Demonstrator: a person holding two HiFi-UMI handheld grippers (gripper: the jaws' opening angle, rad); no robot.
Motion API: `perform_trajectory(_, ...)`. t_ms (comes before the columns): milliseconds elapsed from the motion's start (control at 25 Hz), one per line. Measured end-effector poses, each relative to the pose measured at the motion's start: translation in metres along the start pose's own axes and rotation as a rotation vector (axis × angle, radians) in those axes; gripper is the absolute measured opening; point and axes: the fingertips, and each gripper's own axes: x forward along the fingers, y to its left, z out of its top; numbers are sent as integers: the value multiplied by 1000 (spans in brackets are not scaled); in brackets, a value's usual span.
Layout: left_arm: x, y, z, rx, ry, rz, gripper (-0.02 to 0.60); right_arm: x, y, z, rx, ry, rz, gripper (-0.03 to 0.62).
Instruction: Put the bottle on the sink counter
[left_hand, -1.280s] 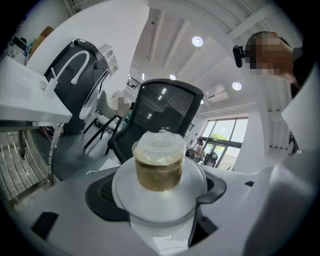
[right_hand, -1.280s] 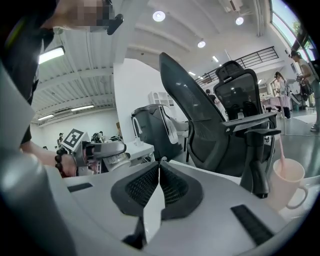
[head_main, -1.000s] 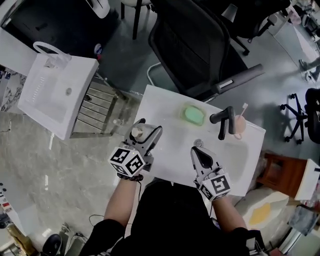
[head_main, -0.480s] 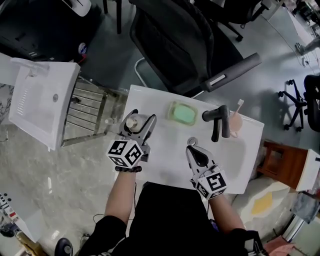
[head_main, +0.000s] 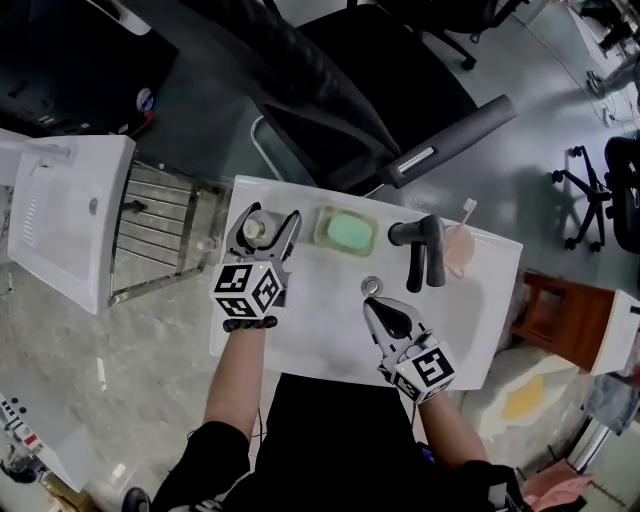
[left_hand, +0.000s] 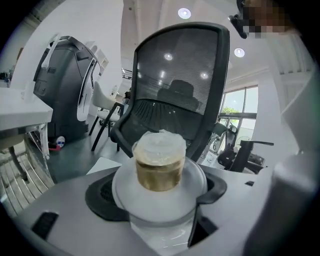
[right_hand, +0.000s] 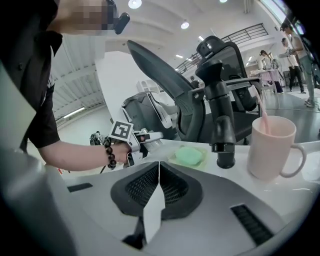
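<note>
Grips the bottle (left_hand: 159, 167) with the left tongs (head_main: 266, 222), one pad at each side of the round clear body, below the gold neck and the pale cap. Holds it upright over the far left corner of the white worktop (head_main: 300, 335); cannot tell from any view whether touching the surface or just above it. Holds the right tongs (head_main: 374, 306) closed and empty, pads pressed together, low over the middle of the worktop, tips just on the near side of the round drain (head_main: 371, 287). To the right of the bottle, near it: a green soap (head_main: 348, 233) in a dish. Further right, at the far edge: a black faucet (head_main: 420, 250), and just beside it a pink cup (head_main: 457, 252) with a toothbrush (head_main: 466, 208) inside. Beyond the far edge: a black office chair (head_main: 340, 90). Well apart at the left: a second white sink (head_main: 60, 220) on a metal frame.
</note>
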Motion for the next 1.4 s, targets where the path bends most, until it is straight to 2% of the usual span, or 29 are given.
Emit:
perform_trajectory(80,5,4,-5,27,25,29,356,-2,0,-2,16,-5,9,32)
perform_trajectory(240,17,4,-7,92,46,51,356,-8,-7,-9,116,-7,24,32)
perform_trajectory(440,28,7,-9,169,91,91,356,-11,-14,-15,120,-2,2,32)
perform_trajectory(680,37,10,-9,162,118,134,356,-10,-17,-12,191,-33,22,32)
perform_trajectory(880,39,5,-12,282,115,140,356,-9,-18,-11,203,-32,26,32)
perform_trajectory(1120,43,4,-13,372,106,175,356,-8,-23,-14,204,-25,14,32)
perform_trajectory(1360,45,3,-14,367,100,155,357,-10,-20,-18,198,-8,-3,32)
perform_trajectory(1400,44,3,-14,348,95,141,382,-11,-18,-18,200,-9,-2,32)
